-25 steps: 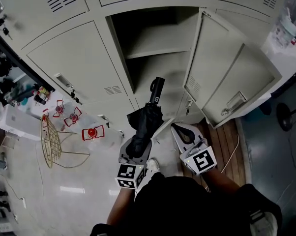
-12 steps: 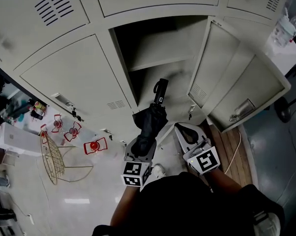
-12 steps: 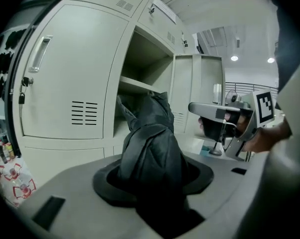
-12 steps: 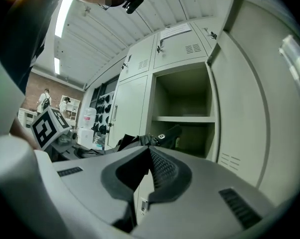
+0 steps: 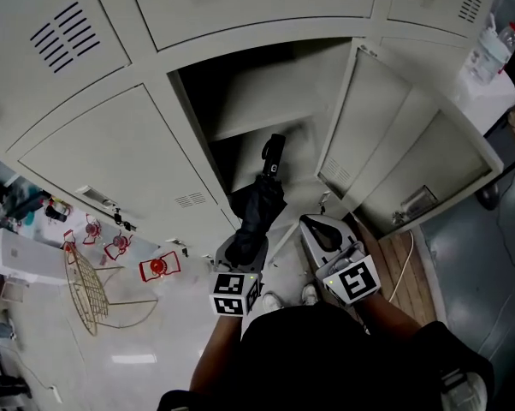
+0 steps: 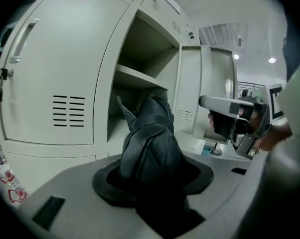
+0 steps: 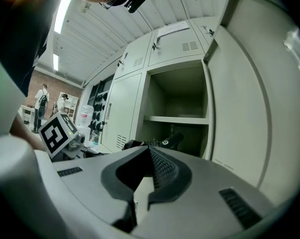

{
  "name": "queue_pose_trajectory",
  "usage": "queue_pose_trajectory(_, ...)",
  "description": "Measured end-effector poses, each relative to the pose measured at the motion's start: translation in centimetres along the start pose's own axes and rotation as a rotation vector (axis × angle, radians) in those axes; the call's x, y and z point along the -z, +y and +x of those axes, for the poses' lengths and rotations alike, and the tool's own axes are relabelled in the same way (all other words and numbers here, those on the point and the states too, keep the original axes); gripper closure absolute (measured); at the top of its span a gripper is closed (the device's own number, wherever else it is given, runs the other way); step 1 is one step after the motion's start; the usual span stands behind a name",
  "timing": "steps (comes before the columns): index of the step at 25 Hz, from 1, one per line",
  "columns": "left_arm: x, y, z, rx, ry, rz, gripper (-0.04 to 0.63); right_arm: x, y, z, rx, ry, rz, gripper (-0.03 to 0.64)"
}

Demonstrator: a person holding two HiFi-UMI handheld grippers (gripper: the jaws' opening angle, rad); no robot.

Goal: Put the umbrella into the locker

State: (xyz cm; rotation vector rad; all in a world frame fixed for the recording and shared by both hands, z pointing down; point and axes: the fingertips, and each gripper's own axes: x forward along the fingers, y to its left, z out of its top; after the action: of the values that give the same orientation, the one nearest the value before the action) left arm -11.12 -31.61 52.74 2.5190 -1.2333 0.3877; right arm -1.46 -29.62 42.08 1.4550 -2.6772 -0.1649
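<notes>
Lining the far side of the room, pale metal lockers (image 5: pixel 112 157) with smooth painted doors and slotted vents are standing over a glossy light floor (image 5: pixel 112 341), which is giving way to a strip of wooden planks (image 5: pixel 401 268) on the right. A gold wire basket (image 5: pixel 85 285) is sitting on the floor to the left, with small red items lying beside it. One locker (image 5: pixel 208 135) is standing open, its flat door (image 5: pixel 386 157) swinging out to the right and a level shelf (image 5: pixel 257 114) dividing the inside into an upper and a lower compartment.

The left hand-held gripper (image 5: pixel 245 251) is clamping its jaws partway closed around the soft, crumpled black fabric of the folded umbrella (image 5: pixel 259 211). The umbrella is slanting up and away from it, its hard black handle (image 5: pixel 273 154) poking at the mouth of the lower compartment, under the shelf. How deep it is reaching is not clear. The right hand-held gripper (image 5: pixel 316 228) is hovering just right of the umbrella with its ridged jaws drawn together on nothing.
</notes>
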Motion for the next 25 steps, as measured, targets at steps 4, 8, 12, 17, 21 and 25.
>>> queue_pose_trajectory(4,-0.8,-0.3,1.9,-0.006,-0.006,-0.007,0.382,-0.3,-1.1,0.1,-0.016,-0.007,-0.005,0.618)
queue_pose_trajectory(8,-1.8,-0.4,3.6,-0.036,0.003,0.003,0.382,0.1,-1.3,-0.2,-0.044,-0.008,0.013,0.618)
queue_pose_trajectory(12,-2.7,0.0,5.5,-0.098,0.033,0.032,0.382,0.7,-1.5,-0.5,-0.075,-0.001,0.021,0.618)
queue_pose_trajectory(17,-4.0,0.9,7.6,-0.165,0.055,0.052,0.382,0.9,-1.7,-0.7,-0.101,-0.006,0.035,0.618)
queue_pose_trajectory(21,-5.4,2.2,9.4,-0.215,0.069,0.062,0.382,0.9,-2.2,-0.9,-0.114,-0.016,0.038,0.618)
queue_pose_trajectory(25,-6.9,3.3,11.4,-0.238,0.077,0.094,0.382,1.3,-2.2,-1.0,-0.132,-0.004,0.043,0.618)
